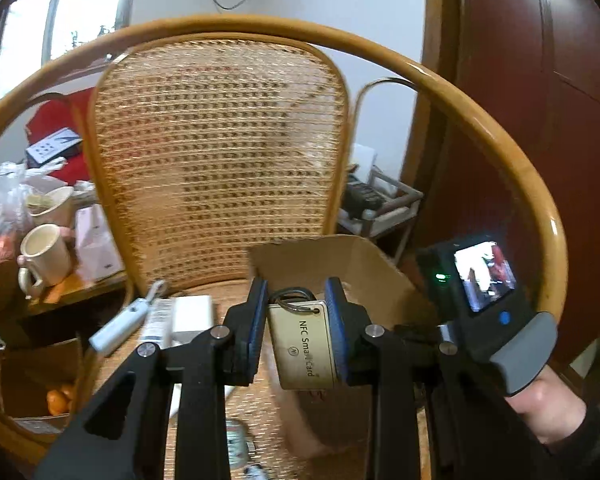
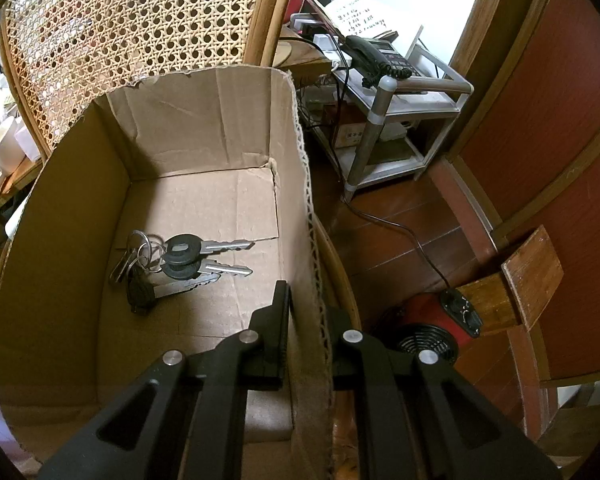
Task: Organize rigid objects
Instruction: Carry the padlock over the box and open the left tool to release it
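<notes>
The left hand-held gripper (image 1: pixel 298 304) is closed on a beige NFC smart card (image 1: pixel 305 344), its blue pads pressing both long edges; a metal ring passes through the card's top corner. The card is held in the air above the cane chair (image 1: pixel 220 152) seat, in front of the cardboard box (image 1: pixel 352 260). The right hand-held gripper (image 2: pixel 306 308) is clamped on the box's right wall (image 2: pixel 310 240), one finger inside and one outside. A bunch of keys (image 2: pixel 180 264) lies on the box floor. Mugs (image 1: pixel 46 256) stand on the desk (image 1: pixel 76 288) beside the chair.
</notes>
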